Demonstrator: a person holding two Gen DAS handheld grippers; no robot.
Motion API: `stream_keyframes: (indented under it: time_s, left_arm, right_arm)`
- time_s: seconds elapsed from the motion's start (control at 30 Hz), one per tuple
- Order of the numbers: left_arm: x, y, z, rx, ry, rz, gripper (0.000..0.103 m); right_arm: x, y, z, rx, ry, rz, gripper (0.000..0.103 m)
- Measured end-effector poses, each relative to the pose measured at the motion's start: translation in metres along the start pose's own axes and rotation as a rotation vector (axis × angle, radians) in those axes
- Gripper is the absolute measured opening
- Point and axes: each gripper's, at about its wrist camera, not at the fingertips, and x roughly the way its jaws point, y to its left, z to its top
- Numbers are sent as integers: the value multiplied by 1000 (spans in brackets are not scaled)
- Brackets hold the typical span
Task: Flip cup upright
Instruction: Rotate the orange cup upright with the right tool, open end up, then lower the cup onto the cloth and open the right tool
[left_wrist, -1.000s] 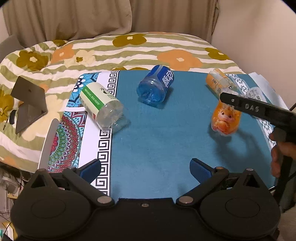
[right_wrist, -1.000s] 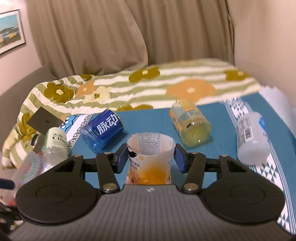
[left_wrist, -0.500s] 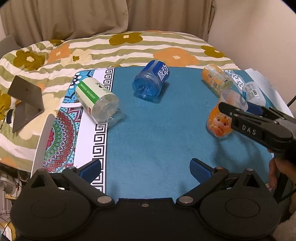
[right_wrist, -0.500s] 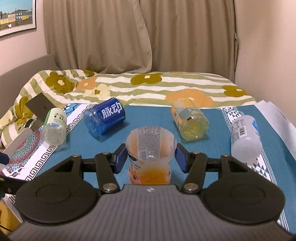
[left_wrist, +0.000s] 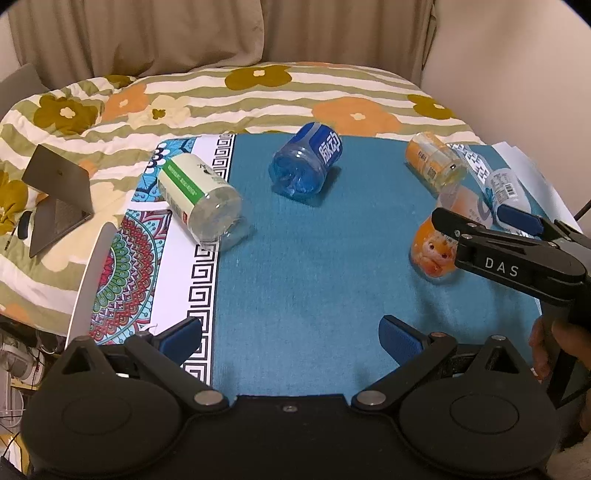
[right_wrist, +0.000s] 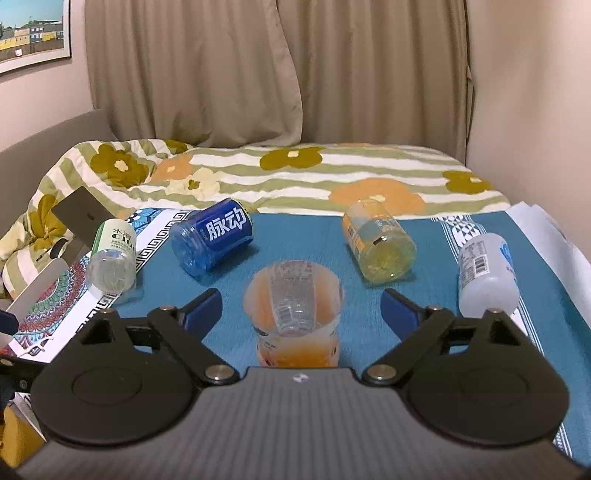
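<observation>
Left wrist view: a teal mat (left_wrist: 295, 258) spread over a flower-print quilt (left_wrist: 258, 96), curtains behind. Left gripper (left_wrist: 290, 334) spread wide over bare mat, holding nothing. Near the right edge, the orange cup (left_wrist: 434, 247) standing mouth-up on the mat, cartoon face on its side, with the right gripper (left_wrist: 476, 219) around its upper part; "DAS" printed on that tool's finger. Elsewhere, all lying on their sides: a blue cup (left_wrist: 308, 164) with white Chinese characters, a green-labelled cup (left_wrist: 199, 197), a yellow cup (left_wrist: 434, 164), and a white bottle (left_wrist: 504, 186) with a barcode.

Right wrist view: same mat and quilt, a framed picture (right_wrist: 33, 33) at upper left. Orange cup (right_wrist: 295, 314) upright between the blue pads, a clear gap on each side, so the right gripper (right_wrist: 301, 308) open wide and gripping nothing. Small print inside the cup wall too fine to read. Blue cup (right_wrist: 214, 236) reading "脉动"; green label showing "水溶" and part of "C100".

Likely step: release after righting this cup. Next: drawing the tool straight back without clipping the rim, then choosing another cup lying on its side.
</observation>
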Motion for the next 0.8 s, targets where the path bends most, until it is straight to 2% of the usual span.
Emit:
stream_keyframes:
  time_s: [0.2, 0.47, 0.63, 0.8]
  left_arm:
    - [-18, -7, 10, -1, -39, 6, 103]
    - [-47, -22, 24, 16, -105, 33, 103]
    - [-60, -34, 20, 36, -131, 62, 103]
    - [-65, -42, 10, 47, -131, 98, 103]
  right_arm:
    - [-19, -12, 19, 38, 63, -7, 103]
    - [-71, -30, 46, 47, 202, -18, 103]
    - [-94, -46, 52, 77, 344, -49, 103]
    - [-108, -59, 48, 81, 393, -88, 103]
